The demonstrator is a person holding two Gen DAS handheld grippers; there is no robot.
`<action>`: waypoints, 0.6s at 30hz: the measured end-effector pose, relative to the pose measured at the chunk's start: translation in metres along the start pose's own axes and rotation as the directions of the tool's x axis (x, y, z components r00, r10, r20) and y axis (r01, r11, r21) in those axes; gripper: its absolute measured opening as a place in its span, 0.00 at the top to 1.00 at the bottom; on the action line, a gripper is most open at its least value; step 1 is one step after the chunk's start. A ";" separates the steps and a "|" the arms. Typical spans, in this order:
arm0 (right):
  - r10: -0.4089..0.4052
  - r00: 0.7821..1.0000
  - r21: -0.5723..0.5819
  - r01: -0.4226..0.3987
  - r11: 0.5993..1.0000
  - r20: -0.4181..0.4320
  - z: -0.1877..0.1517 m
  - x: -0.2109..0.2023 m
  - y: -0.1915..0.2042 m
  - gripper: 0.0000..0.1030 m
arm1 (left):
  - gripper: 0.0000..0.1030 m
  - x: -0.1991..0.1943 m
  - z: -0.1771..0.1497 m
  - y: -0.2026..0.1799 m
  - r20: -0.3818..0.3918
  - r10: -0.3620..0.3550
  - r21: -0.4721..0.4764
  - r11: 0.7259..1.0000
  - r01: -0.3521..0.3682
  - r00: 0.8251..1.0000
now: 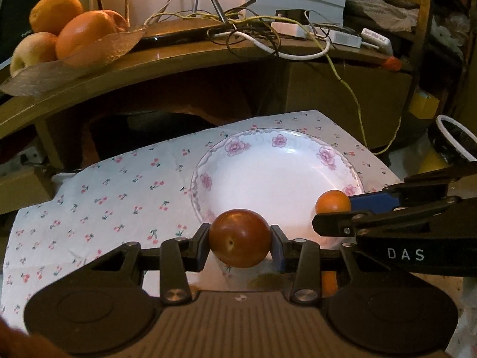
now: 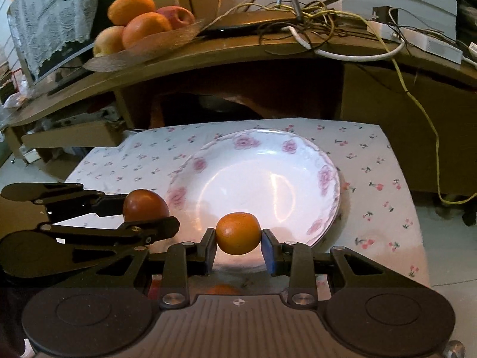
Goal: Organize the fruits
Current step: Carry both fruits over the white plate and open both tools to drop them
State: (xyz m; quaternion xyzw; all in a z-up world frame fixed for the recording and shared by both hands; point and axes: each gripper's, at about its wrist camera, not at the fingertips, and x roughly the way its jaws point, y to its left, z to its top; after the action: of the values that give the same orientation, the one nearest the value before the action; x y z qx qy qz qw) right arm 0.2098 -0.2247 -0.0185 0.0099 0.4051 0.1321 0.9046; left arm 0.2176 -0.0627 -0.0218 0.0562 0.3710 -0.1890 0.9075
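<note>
Left gripper [image 1: 240,238] fingers clamp a dark red plum [image 1: 240,237], right gripper [image 2: 238,234] fingers an orange fruit [image 2: 238,233], both over the near rim of the plate [image 2: 298,149], likely for setting down there.

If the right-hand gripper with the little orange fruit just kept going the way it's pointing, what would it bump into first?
Most likely the white floral plate. The right gripper, shut on the small orange fruit, points forward and down over the plate's near rim, with nothing visible between. Depth is hard to judge here.
</note>
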 end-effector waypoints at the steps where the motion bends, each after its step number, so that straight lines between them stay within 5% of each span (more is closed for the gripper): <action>1: -0.006 1.000 0.002 0.006 1.000 0.000 0.001 0.002 -0.002 0.67 | 0.56 0.004 0.001 -0.001 -0.003 -0.002 -0.002 1.000 0.002 1.000; 18: -0.028 1.000 0.015 0.028 0.999 0.010 0.005 0.005 -0.013 0.60 | 0.52 0.011 0.008 -0.003 -0.003 0.029 0.002 1.000 -0.029 1.000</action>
State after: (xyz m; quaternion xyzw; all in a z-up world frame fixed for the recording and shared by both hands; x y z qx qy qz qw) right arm 0.2195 -0.2359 -0.0206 0.0115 0.4018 0.1162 0.9083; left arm 0.2288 -0.0712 -0.0230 0.0628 0.3712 -0.1761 0.9095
